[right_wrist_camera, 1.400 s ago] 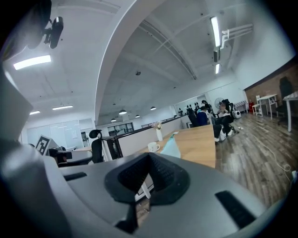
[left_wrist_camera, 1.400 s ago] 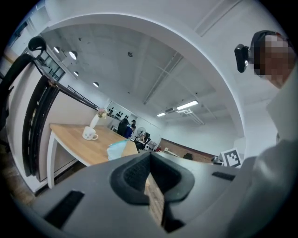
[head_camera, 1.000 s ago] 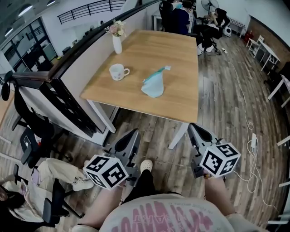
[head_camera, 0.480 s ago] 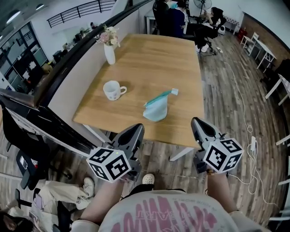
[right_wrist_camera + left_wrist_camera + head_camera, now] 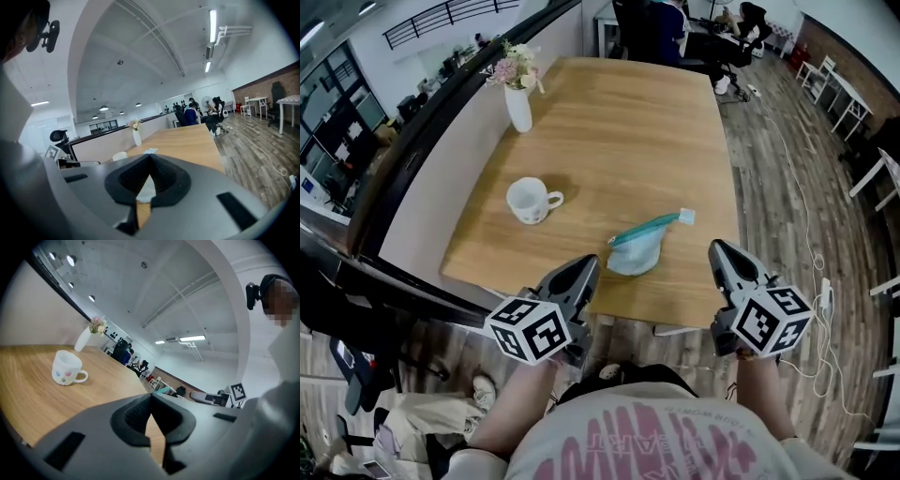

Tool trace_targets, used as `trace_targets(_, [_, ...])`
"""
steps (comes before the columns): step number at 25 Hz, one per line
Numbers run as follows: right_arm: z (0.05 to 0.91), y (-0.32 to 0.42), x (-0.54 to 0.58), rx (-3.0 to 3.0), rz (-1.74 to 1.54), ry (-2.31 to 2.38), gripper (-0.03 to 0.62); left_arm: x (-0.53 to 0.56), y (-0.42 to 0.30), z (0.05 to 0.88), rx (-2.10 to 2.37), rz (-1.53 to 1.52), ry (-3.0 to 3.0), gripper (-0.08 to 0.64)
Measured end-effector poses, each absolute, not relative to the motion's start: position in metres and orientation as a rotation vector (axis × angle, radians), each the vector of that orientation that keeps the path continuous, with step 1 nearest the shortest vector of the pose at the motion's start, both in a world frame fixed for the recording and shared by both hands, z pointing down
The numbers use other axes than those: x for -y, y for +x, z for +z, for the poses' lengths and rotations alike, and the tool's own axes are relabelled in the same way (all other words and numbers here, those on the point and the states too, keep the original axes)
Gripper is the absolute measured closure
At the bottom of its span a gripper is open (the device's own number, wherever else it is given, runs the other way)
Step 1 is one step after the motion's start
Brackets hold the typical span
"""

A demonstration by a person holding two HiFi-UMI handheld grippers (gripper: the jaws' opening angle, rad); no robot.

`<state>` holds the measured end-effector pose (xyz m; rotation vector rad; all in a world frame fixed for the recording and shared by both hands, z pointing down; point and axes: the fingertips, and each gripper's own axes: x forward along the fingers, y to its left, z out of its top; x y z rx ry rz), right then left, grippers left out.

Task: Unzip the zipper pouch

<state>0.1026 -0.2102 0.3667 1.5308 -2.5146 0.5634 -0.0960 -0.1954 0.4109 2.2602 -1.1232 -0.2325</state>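
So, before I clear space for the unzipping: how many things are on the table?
3: a vase at the table's far left edge, a mug left of centre, and a pouch by the near edge. Nothing looks hidden.

You have one table (image 5: 619, 122) before you, and on it one pouch (image 5: 637, 251), one mug (image 5: 528, 201) and one vase (image 5: 517, 105): three things in all. You hold two grippers, one left gripper (image 5: 586, 264) and one right gripper (image 5: 718, 249), and each carries one marker cube, the left cube (image 5: 532, 330) and the right cube (image 5: 773, 321). Beyond the table's far end sit people (image 5: 661, 19), too small for you to count.
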Motion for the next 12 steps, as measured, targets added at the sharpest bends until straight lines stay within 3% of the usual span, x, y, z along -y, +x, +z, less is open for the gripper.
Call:
trace_targets(6, [0.389, 0.122, 0.225, 2.404, 0.63, 1.589, 0.594, 0.223, -0.093, 0.474, 1.054, -0.086, 2.204, 0.558])
trace_targets(10, [0.396, 0.134, 0.233, 2.35, 0.636, 1.603, 0.594, 0.234, -0.078, 0.498, 0.842, -0.019, 2.202, 0.345])
trace_targets(12, [0.396, 0.14, 0.237, 2.334, 0.632, 1.605, 0.594, 0.239, -0.071, 0.503, 0.765, 0.01, 2.222, 0.316])
